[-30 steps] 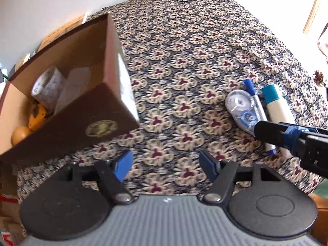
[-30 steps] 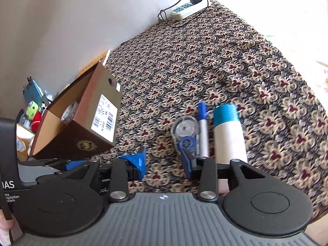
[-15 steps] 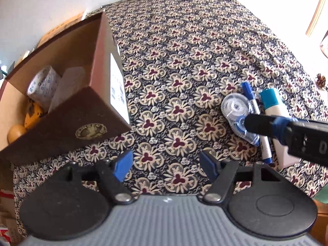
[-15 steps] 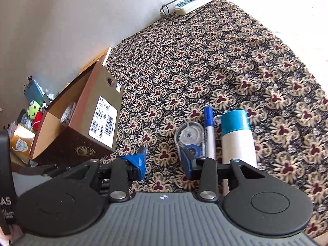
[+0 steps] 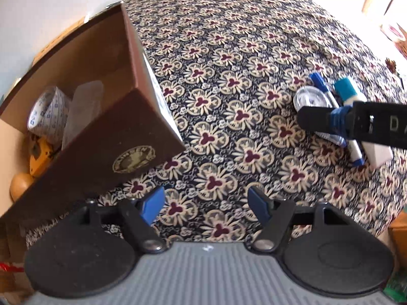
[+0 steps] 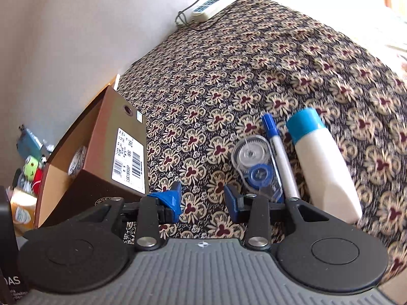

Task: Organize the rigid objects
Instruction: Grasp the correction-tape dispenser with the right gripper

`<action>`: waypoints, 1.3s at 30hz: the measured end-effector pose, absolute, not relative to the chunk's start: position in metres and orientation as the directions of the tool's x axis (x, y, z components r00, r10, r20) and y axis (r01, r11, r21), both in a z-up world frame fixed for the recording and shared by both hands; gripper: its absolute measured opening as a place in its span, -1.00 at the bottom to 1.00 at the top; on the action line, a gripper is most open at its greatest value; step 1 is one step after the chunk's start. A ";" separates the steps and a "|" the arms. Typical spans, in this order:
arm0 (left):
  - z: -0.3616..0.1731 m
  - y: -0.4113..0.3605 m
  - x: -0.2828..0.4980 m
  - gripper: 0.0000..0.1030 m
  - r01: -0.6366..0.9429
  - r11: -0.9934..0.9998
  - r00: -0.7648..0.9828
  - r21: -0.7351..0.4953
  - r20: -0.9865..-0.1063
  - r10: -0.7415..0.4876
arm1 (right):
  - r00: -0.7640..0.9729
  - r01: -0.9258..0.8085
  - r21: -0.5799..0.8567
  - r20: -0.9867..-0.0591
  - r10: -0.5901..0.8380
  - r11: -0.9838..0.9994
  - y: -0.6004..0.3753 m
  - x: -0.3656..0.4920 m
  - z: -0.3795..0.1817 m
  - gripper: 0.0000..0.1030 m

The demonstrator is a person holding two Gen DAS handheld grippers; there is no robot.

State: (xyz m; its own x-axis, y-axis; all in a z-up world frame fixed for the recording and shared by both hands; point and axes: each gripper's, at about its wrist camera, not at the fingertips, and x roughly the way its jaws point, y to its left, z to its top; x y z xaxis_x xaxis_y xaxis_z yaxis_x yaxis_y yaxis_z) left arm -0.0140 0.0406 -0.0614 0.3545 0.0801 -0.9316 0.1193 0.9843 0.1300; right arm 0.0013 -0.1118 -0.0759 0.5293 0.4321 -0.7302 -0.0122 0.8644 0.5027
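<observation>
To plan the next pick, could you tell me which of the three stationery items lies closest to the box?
The clear round correction tape dispenser; the blue pen and white glue bottle lie farther right.

A floral-patterned cloth [image 6: 254, 58] covers the table. On it stands an open brown cardboard box [image 6: 106, 157]. To the box's right, well apart from it, lie three things side by side: a clear correction-tape dispenser [image 6: 254, 164], a blue-capped marker [image 6: 279, 157] touching it, and a white bottle with a blue cap [image 6: 323, 162]. At the far edge sits a white power strip [image 6: 213, 5].
</observation>
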 end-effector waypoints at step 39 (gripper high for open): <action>-0.086 -0.024 0.019 0.41 -0.013 0.998 0.267 -0.061 -0.962 -0.055 | 0.354 -0.228 0.537 -0.731 0.583 0.812 -0.162 0.097 -0.104 -0.59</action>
